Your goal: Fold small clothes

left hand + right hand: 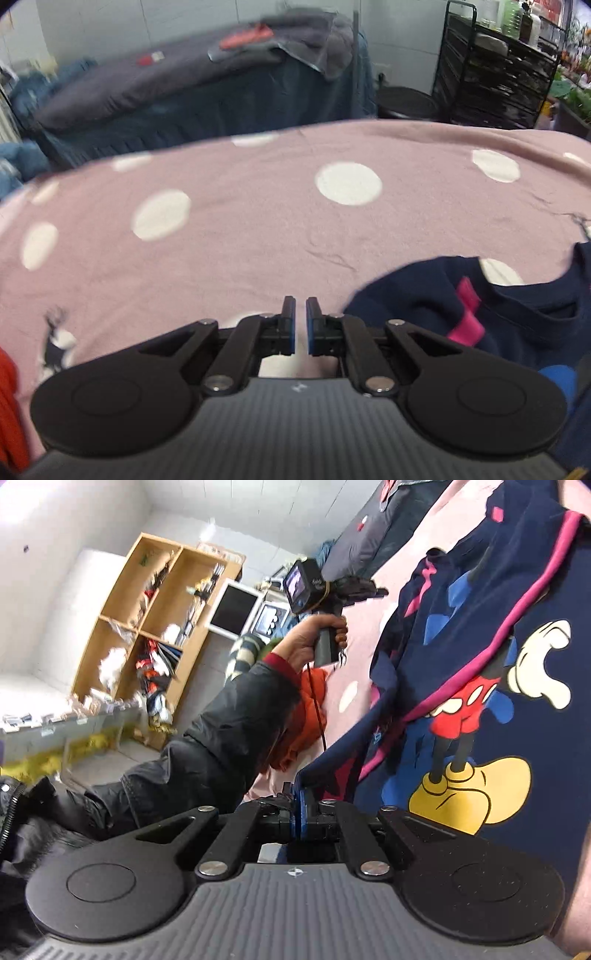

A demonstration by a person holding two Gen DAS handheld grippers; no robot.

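**Right jaws pinch shirt; left jaws empty**

Right gripper point(298, 812): jaws pressed onto the navy shirt point(480, 686) edge, cloth hanging lifted. Left gripper point(300, 326): jaws nearly together, nothing between; shirt lies just right of them on the pink spotted blanket point(258, 229).

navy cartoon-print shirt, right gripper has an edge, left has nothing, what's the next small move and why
Probably open the left gripper and move it right to the navy cartoon-print shirt. Its jaws stand nearly closed over the bare pink polka-dot blanket, while the right gripper alone pinches the shirt's edge, so the cloth hangs bunched.
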